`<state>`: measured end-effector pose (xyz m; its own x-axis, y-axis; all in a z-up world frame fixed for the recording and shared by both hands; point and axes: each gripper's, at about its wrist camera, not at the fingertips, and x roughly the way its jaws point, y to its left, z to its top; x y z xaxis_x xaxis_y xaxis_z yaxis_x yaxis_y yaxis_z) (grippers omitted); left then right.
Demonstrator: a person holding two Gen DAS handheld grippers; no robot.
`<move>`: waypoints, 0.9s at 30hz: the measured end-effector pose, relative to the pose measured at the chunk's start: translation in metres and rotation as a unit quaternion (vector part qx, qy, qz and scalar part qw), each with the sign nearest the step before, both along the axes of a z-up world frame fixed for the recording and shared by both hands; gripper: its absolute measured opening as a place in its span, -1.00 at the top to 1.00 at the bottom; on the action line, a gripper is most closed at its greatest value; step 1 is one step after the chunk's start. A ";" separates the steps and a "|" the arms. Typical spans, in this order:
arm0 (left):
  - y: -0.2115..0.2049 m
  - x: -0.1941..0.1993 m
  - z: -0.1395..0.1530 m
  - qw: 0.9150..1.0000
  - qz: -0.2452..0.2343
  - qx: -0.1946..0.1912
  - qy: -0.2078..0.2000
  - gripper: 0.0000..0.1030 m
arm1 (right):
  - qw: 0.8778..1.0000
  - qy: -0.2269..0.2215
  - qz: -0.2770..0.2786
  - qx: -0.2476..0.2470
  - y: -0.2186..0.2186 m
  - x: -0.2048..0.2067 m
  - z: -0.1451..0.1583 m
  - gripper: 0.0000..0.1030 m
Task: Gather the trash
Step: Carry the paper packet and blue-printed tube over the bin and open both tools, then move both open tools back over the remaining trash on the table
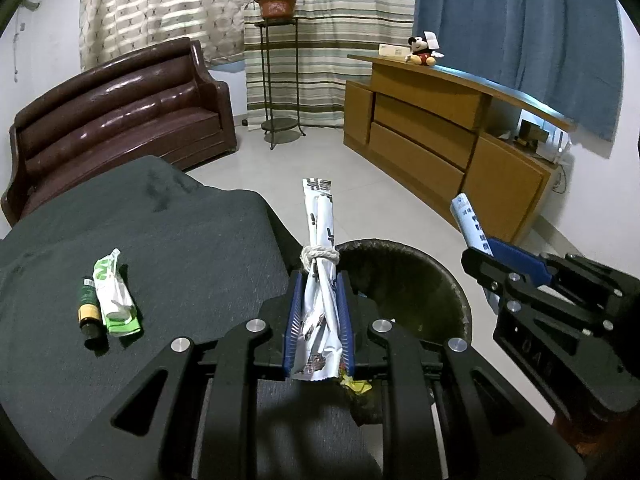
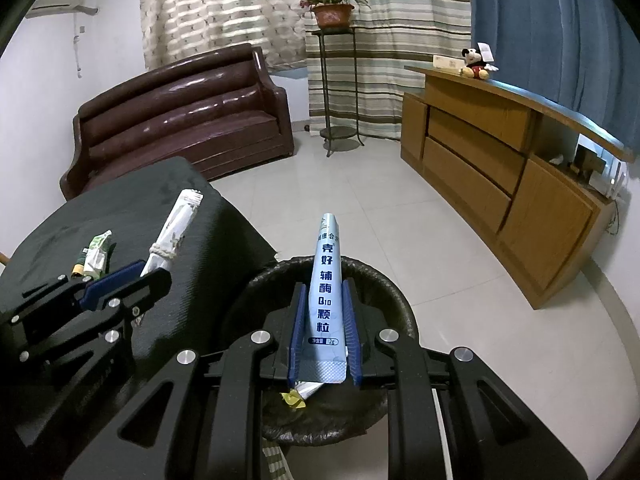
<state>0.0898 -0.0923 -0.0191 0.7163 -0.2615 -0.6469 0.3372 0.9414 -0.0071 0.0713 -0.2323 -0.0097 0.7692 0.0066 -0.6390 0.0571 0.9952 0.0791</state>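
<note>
My left gripper [image 1: 319,280] is shut on a white wrapper tied with string [image 1: 318,240] and holds it at the bin's left rim, beside the table edge; it also shows in the right wrist view [image 2: 172,228]. My right gripper [image 2: 326,292] is shut on a light blue sachet [image 2: 328,280] with Chinese print, held over the black-lined trash bin [image 2: 394,304]. The bin [image 1: 452,280] holds some yellow and white scraps [image 2: 298,396]. A green-white wrapper [image 1: 116,296] and a small dark bottle [image 1: 88,312] lie on the dark-covered table [image 1: 180,248].
A brown sofa [image 1: 120,108] stands behind the table. A wooden cabinet [image 1: 440,128] with a Mickey toy [image 1: 422,52] is at the right. A plant stand [image 1: 280,80] is by the curtains. Tiled floor [image 1: 340,168] lies between them.
</note>
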 end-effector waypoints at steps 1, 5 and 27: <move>-0.002 0.003 0.000 1.000 0.000 0.000 0.001 0.66 | 1.000 0.001 -0.001 0.000 0.000 0.002 0.001 0.62; -0.007 0.009 -0.002 1.000 -0.001 0.006 0.003 0.66 | 1.000 0.004 -0.004 0.005 -0.006 0.010 -0.003 0.62; 0.000 0.018 -0.004 1.000 0.016 0.006 0.013 -0.07 | 0.999 0.008 -0.023 0.022 -0.011 0.017 -0.010 0.32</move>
